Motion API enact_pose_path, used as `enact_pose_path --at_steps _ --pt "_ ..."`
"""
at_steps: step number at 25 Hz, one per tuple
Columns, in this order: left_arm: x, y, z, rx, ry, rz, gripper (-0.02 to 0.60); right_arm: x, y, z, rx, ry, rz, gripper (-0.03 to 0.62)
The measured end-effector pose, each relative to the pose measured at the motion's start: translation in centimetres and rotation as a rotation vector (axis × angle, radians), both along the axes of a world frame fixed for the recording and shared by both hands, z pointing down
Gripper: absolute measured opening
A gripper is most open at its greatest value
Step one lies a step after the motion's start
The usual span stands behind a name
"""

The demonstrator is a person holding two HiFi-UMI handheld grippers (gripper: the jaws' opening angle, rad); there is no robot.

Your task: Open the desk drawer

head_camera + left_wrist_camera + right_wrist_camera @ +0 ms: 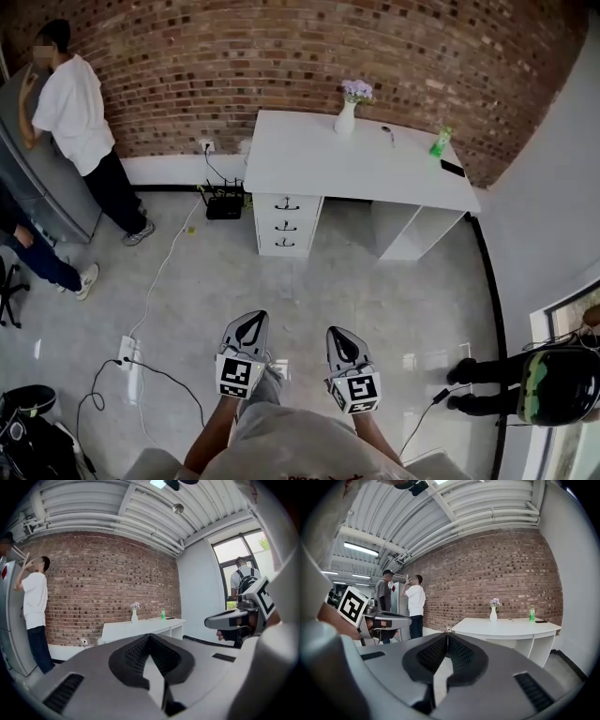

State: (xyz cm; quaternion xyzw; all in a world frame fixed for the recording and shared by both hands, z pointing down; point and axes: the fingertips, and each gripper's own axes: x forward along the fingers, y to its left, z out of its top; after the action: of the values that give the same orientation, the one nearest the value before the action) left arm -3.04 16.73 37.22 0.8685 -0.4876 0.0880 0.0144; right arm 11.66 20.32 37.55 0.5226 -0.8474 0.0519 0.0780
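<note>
Both tongs are held low in the foreground of the head view, side by side but apart, and pointed toward the far wall. The left gripper (251, 321) is seen clenched: in its own view the jaws are brought tip to tip and nothing is caught between them. The right gripper (336, 331) is likewise clenched on nothing, with its dark pads meeting at the tips. Each gripper is visible at the edge of the other's view. The white desk (375, 169) is set against the brick wall (281, 66), well apart from both grippers across a stretch of pale floor (375, 300). The drawer stack (286, 223) is found under the desk's left end as seen from the head: three drawers, one above the other, each fitted with a dark handle. All three fronts are noted flush and shut, the top drawer (288, 203) included. On the desk top a white vase (346, 120) with purple flowers is placed toward the back. A green bottle (440, 142) is placed toward the right, and a flat black item (452, 168) is laid near the right edge. A black box (224, 202) with cables is seen on the floor just left of the drawers. A white power strip (127, 349) is laid nearer the foreground. A person in a white shirt (73, 112) is seen at far left beside a grey cabinet (47, 202).
</note>
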Motion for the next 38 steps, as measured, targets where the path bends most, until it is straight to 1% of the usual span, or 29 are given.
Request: enact_pose_path --at_steps 2,7,11,16,20,25,29,33,38 --pt "-1.0 -3.4 -0.2 -0.001 0.007 0.006 0.012 -1.1 -3.0 0.2 -0.015 0.004 0.004 0.017" --pt "-3.9 -12.0 -1.9 0.04 0.014 0.0 0.012 -4.1 -11.6 0.0 -0.033 0.011 0.006 0.017" --pt "-6.5 -18.0 -2.3 0.018 0.02 -0.006 0.012 -7.1 -18.4 -0.8 -0.035 0.016 -0.011 0.017" --pt "-7.7 -23.1 -2.0 -0.021 0.024 0.013 0.012 -9.0 -24.3 -1.5 -0.035 0.02 -0.021 0.017" --pt "-7.3 -25.5 -1.1 -0.04 0.025 0.024 0.012 -8.7 -26.9 -0.4 -0.054 0.029 -0.024 0.017" --pt "-5.9 -27.4 1.0 -0.089 0.012 0.017 0.012 -7.1 -29.1 1.5 -0.098 0.016 -0.029 0.017" --pt "-4.3 -28.7 1.7 -0.101 -0.004 -0.024 0.012 -5.8 -30.9 2.8 -0.122 0.001 -0.075 0.017" --pt "-2.5 -30.3 1.9 -0.121 0.004 -0.089 0.012 -4.3 -33.4 3.2 -0.131 -0.021 -0.133 0.017" --pt "0.1 -31.5 1.9 -0.136 0.003 -0.125 0.012 -2.8 -35.8 3.4 -0.125 -0.03 -0.191 0.017"
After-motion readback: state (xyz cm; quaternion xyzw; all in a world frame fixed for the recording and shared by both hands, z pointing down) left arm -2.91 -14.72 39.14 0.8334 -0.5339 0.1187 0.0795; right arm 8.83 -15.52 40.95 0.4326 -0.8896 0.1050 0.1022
